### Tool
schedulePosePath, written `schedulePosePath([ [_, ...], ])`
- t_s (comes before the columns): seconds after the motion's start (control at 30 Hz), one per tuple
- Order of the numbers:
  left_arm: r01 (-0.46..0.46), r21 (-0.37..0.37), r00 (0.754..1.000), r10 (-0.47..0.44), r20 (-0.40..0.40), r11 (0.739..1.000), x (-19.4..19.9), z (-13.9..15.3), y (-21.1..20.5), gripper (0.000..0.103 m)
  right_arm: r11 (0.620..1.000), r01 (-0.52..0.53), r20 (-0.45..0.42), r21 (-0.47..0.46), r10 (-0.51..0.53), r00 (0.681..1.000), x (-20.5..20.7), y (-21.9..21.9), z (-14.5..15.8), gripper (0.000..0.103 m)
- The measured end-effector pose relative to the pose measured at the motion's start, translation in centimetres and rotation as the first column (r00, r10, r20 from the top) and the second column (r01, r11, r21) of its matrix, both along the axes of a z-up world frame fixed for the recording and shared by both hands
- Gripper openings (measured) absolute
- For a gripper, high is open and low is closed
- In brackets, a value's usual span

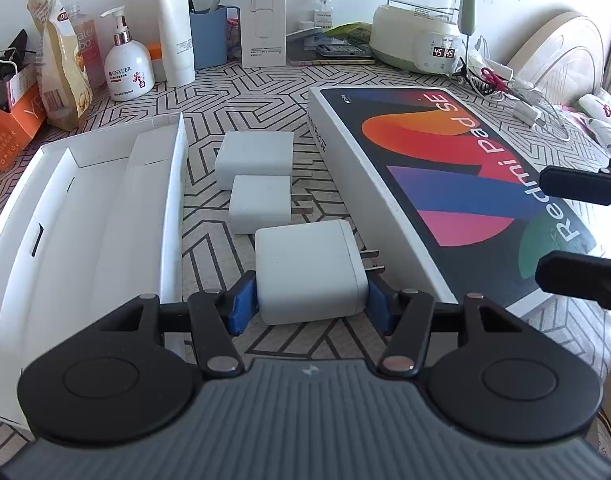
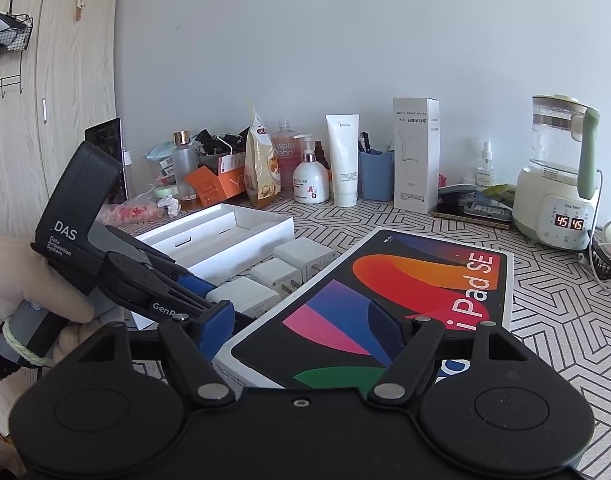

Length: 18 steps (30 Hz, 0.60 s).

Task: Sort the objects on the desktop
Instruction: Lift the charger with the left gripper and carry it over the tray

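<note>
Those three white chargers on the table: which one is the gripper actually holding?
The nearest charger, largest in view, sits clamped between the left gripper's blue pads. The middle charger and the far charger lie untouched beyond it.

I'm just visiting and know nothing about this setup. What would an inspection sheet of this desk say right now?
Surface: table with a black-and-white geometric cover.
Job's things: three white chargers in a row; nearest charger, open white tray, Redmi Pad SE box.
Clutter: lotion bottle, snack bag, electric kettle reading 45.
Grippers: left gripper shut on the nearest charger; right gripper open over the box.
Cables: white cords beside the kettle.
Surroundings: wardrobe, white wall.
</note>
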<state>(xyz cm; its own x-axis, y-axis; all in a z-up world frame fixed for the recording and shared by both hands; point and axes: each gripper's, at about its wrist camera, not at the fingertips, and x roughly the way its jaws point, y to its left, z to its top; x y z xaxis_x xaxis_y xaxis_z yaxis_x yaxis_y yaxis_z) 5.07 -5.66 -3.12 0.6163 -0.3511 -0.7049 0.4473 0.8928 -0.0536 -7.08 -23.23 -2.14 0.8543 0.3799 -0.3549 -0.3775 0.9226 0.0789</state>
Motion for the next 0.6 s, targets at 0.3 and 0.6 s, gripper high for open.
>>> schedulePosePath([
  [0.3, 0.013, 0.002, 0.997, -0.013, 0.081, 1.0, -1.7, 1.4, 0.2, 0.056, 1.0, 0.007, 0.0, -0.001, -0.007, 1.0, -0.6, 0.2, -0.1, 0.079],
  [0.6, -0.024, -0.052, 0.991, 0.03, 0.128, 0.998, -2.7, 4.1, 2.8, 0.056, 1.0, 0.0, -0.015, 0.006, 0.001, 1.0, -0.2, 0.6, -0.2, 0.079],
])
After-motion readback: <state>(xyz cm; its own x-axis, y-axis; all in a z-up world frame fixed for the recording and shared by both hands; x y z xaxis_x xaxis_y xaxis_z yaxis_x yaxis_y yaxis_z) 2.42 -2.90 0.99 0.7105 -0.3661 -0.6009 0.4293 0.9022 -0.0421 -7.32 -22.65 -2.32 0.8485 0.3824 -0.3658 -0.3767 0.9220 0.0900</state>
